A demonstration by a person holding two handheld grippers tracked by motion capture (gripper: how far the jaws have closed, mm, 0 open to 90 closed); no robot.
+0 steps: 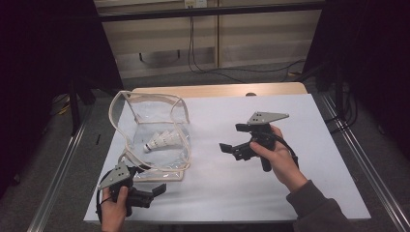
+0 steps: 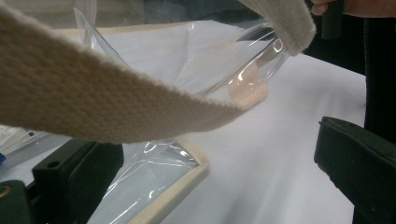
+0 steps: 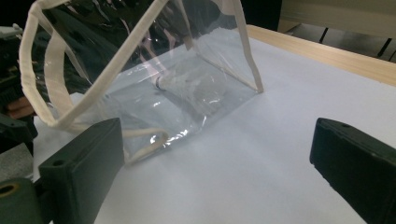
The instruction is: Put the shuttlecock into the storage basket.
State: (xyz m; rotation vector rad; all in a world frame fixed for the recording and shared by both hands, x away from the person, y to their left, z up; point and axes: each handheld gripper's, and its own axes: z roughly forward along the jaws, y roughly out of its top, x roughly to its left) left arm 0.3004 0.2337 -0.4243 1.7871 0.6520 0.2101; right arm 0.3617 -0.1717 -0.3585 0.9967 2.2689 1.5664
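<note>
A clear plastic bag [image 1: 154, 121] with cream fabric trim stands open on the left of the white sheet [image 1: 251, 188]. A white shuttlecock [image 1: 159, 141] lies inside it. My left gripper [image 1: 151, 180] is open at the bag's near corner. In the left gripper view the cream strap [image 2: 116, 98] crosses close above the wide-apart jaws of the left gripper [image 2: 210, 163], and the bag's trimmed bottom corner [image 2: 187, 175] lies between them, not pinched. My right gripper [image 1: 232, 137] is open to the right of the bag, pointing at it. The right gripper view shows this gripper [image 3: 215, 163], the bag [image 3: 140, 70] and the shuttlecock [image 3: 180, 86].
The white sheet covers a wooden table whose bare edge [image 1: 217, 90] shows at the back. Metal rails [image 1: 58, 169] run along both sides of the table. Cables hang on the far wall. Open sheet lies right of the bag and in front of the right hand.
</note>
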